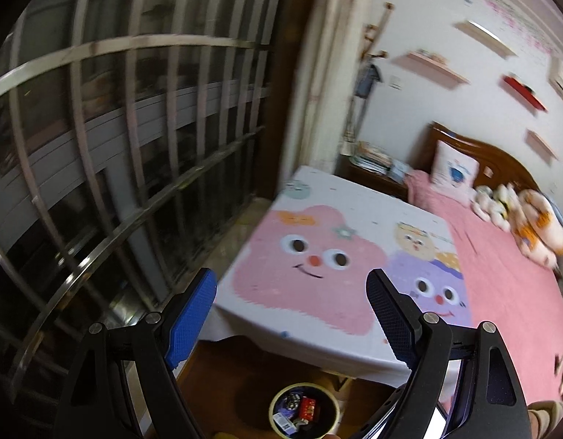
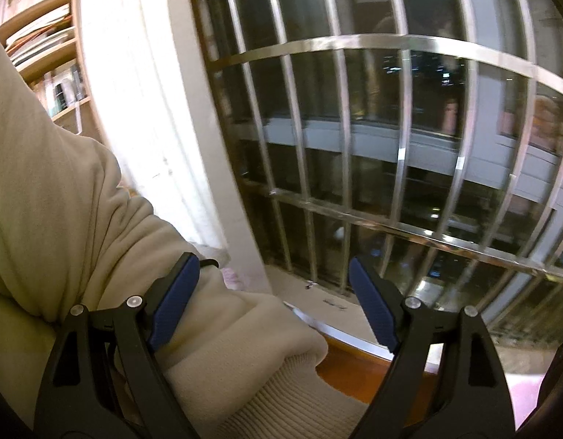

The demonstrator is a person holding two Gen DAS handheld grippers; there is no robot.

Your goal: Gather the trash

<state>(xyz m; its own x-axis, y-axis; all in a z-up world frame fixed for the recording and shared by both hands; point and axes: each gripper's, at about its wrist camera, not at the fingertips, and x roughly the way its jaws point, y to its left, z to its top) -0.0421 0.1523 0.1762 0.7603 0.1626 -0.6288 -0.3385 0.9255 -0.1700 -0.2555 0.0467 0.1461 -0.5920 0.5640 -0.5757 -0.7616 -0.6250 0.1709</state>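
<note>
The room comes first: a barred window [image 1: 127, 139] fills the left of the left wrist view, and a bed [image 1: 500, 274] with a cartoon sheet [image 1: 318, 256] runs off to the right. The right wrist view faces the same window [image 2: 391, 146], with the person's beige sleeve [image 2: 116, 237] across its lower left and a strip of wooden floor [image 2: 358, 373] below the sill.

The task's thing in sight is the bin [image 1: 304, 410], a small round one on the floor at the foot of the bed, at the very bottom edge of the left view. It already holds wrappers [image 1: 307, 408], one of them red. No loose trash can be made out on the sheet or the floor; both views are motion-blurred.

The left gripper [image 1: 292, 311] has its jaws spread wide with nothing between them, and it points out over the sheet. The bin lies below and close under it, between the two fingers' lines, so a reach for it would likely go down, not forward. The right gripper [image 2: 274, 300] is also wide and empty, aimed at the sill, and shows no bin. The left therefore seems the nearer arm. The bin's mouth faces up and, being round, has no long axis.
</note>
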